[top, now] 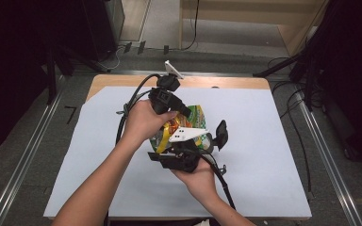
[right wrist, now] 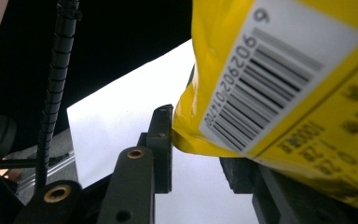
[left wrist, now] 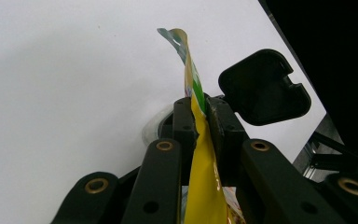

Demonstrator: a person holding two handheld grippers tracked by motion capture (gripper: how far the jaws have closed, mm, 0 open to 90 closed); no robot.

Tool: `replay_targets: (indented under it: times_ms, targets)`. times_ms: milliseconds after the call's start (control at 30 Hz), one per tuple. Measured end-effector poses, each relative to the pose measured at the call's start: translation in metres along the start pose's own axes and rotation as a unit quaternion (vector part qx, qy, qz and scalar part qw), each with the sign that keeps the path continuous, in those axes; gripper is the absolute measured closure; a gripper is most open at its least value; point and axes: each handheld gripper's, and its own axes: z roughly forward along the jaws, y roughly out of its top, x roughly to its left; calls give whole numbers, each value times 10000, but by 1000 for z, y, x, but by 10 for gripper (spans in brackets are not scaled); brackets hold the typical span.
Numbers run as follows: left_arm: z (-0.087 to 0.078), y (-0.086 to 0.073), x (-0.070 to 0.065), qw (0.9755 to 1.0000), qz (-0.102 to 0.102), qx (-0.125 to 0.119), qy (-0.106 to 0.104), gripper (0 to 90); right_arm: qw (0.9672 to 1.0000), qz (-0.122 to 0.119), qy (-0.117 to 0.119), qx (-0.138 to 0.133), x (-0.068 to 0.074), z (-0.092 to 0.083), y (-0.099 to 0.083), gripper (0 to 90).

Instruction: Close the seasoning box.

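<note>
Pinching yellow snack bag [left wrist: 204, 154] between left claw [left wrist: 202, 116] jaws, right claw [right wrist: 200, 154] gripping its edge

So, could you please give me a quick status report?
Left gripper shut on yellow snack bag. Right gripper at its barcode corner, grip unclear. White sheet unobstructed.
</note>
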Motion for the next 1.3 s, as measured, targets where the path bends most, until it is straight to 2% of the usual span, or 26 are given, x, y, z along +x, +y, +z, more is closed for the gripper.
replay_targets:
  times_ms: [267, 467, 733, 867, 967, 1100, 1233, 1300]
  targets:
    - [-1, -3, -1, 10000, 47, -47, -5, 828, 10000, -19, -19, -8, 1, 0, -1, 690]
    - [-5, -14, -2, 9997, 108, -227, -78, 828, 9999, -106, -23, -67, 5, 3, -8, 694]
    - [-10, -28, 2, 9986, 139, -480, -192, 832, 9997, -225, -52, -13, 11, 9, -13, 698]
    - [-11, -35, 3, 9975, 184, -636, -251, 832, 9996, -285, -77, 5, 12, 11, -15, 698]
    - [-13, -42, 5, 9965, 175, -748, -327, 833, 9991, -420, -94, 46, 13, 13, -18, 700]
    - [-16, -55, 9, 9941, 288, -945, -439, 834, 9985, -541, -48, 82, 14, 17, -24, 704]
    - [-18, -62, 13, 9941, 273, -942, -467, 834, 9979, -639, -77, 89, 16, 21, -30, 702]
    - [-18, -66, 18, 9930, 199, -1005, -584, 834, 9977, -658, -81, 124, 17, 22, -31, 702]
